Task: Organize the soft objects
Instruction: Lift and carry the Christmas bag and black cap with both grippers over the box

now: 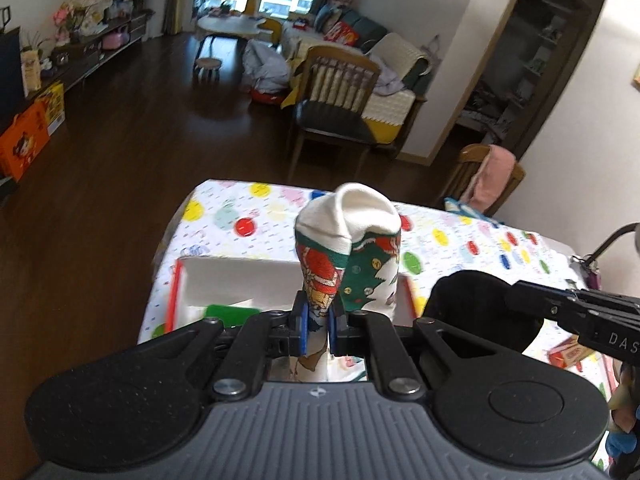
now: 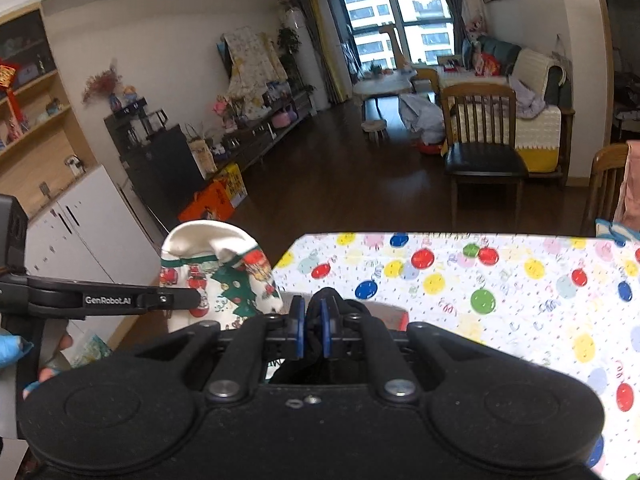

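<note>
The desk [image 2: 500,280] takes up most of the near space, under a white cloth dotted with red, yellow, blue and green spots. Beyond it stretches a dark wooden floor [image 1: 160,128], with a wooden chair [image 1: 336,96] standing near a sofa [image 1: 384,64] draped in cream throws.

On the desk sits a shallow white box [image 1: 228,280] with a red edge; a green patch shows at its near wall.

Each of the person's hands carries a black gripper. The left gripper [image 1: 318,332] is above the box, its blue-padded fingers [image 1: 303,330] clamped tight on a Christmas sock [image 1: 352,256]. The sock is white with a green tree and red figures printed on it; it stands up out of the fingers, cuff uppermost, held in the air over the box rather than lying in it. From the right wrist camera the same sock [image 2: 224,276] shows off to the left, beside the desk's corner.

The right gripper [image 2: 313,332] has its fingers [image 2: 297,330] pinched nearly together on a black piece of fabric [image 2: 320,344], which fills the narrow slot between the pads and bulges above them. From the left wrist camera this dark fabric [image 1: 476,308] hangs as a rounded shape over the desk, just right of the box.

A blue glove [image 2: 10,350] shows on the hand holding the left gripper.
</note>
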Tool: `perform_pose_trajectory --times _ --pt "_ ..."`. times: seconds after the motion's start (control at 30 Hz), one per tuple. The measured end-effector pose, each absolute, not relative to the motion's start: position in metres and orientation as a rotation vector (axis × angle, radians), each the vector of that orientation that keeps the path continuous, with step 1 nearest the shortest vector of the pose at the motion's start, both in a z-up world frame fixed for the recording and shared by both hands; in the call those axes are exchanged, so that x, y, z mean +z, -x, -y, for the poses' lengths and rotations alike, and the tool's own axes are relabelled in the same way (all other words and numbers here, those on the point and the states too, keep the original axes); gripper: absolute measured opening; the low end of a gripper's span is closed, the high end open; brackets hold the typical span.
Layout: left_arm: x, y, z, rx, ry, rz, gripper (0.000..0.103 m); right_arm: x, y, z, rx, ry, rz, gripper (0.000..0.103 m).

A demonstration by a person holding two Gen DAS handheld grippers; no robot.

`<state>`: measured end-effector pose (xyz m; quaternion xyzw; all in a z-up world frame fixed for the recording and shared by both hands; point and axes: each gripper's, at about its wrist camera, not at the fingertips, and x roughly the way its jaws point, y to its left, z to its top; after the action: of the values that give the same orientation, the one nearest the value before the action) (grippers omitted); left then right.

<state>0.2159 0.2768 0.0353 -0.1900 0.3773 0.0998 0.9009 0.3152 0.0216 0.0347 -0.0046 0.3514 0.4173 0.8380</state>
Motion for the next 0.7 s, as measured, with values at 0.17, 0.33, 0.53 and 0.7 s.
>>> perform_pose_trajectory --times 0.17,0.33,0.53,0.7 --pt "0.01 -0.218 -0.308 0.231 0.408 -0.825 0.009 0.013 -0.317 -0.055 0.851 0.048 -0.769 0.008" --pt "-0.019 -0.228 -0.327 0.241 0.401 -0.893 0.009 -0.008 -0.322 -0.083 0.81 0.066 -0.798 0.008" --pt "-0.052 -0.241 -0.336 0.239 0.393 -0.962 0.009 -0.032 -0.322 -0.107 0.785 0.073 -0.854 0.008" --pt "-0.068 -0.245 -0.332 0.221 0.365 -0.995 0.009 -0.048 -0.314 -0.12 0.782 0.087 -0.897 0.008"
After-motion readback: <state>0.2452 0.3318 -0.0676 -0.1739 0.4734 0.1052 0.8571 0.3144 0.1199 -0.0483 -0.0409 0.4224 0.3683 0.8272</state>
